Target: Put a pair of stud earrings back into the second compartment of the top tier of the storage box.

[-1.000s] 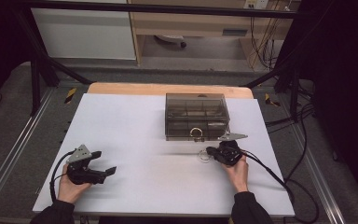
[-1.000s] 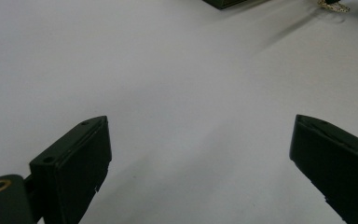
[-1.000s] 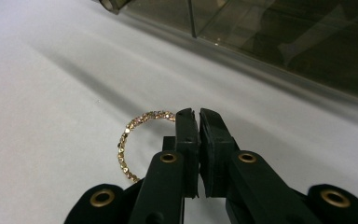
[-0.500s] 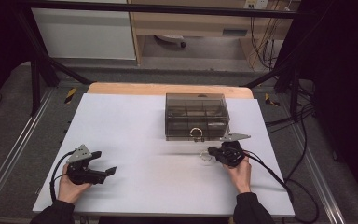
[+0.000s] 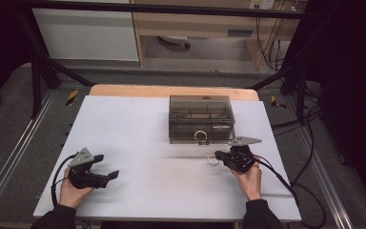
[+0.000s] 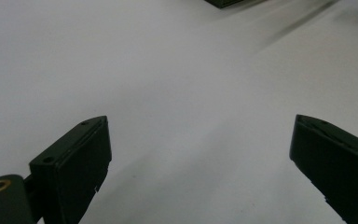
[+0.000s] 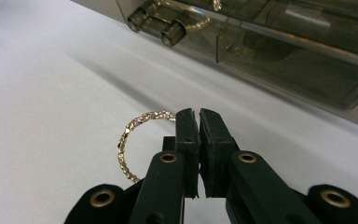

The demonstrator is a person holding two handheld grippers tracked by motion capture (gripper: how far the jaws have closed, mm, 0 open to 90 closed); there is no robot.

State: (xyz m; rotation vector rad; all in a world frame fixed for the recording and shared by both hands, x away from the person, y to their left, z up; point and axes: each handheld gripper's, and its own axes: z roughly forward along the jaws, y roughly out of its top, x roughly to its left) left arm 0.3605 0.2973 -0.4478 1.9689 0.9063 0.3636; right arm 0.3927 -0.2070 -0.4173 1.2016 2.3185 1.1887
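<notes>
The right gripper (image 7: 198, 114) is pinching a gold beaded bracelet (image 7: 129, 140) by its rim, jaws pressed all but together with the band caught between them. In the right gripper view the loop is hanging out to the left of the jaws and standing nearly on edge, its open face turned sideways rather than lying flat. In the high view the bracelet (image 5: 212, 160) is sitting just in front of the smoky clear box (image 5: 200, 118), a little to the right of the box's front middle, and the right gripper (image 5: 226, 159) is reaching it from the near right.

The box is the landmark for the coming move: its front wall with the hinged latch (image 7: 161, 23) is lying ahead of the jaws and slightly to their right, near but not touching. A second ring-shaped piece (image 5: 200, 137) is resting at the box's front edge. To carry the bracelet into the box, the gripper would probably have to rise over that front wall; whether the lid is open I cannot tell.

The left gripper (image 5: 106, 175) is resting far to the left of the box, near the front of the worktop (image 5: 138, 129), jaws spread wide and holding nothing, as the left gripper view shows over bare white surface. The right hand is clearly the nearer one. The worktop is a plain white sheet; beyond it, dark framing, cables and pale cabinets are standing on a grey floor.
</notes>
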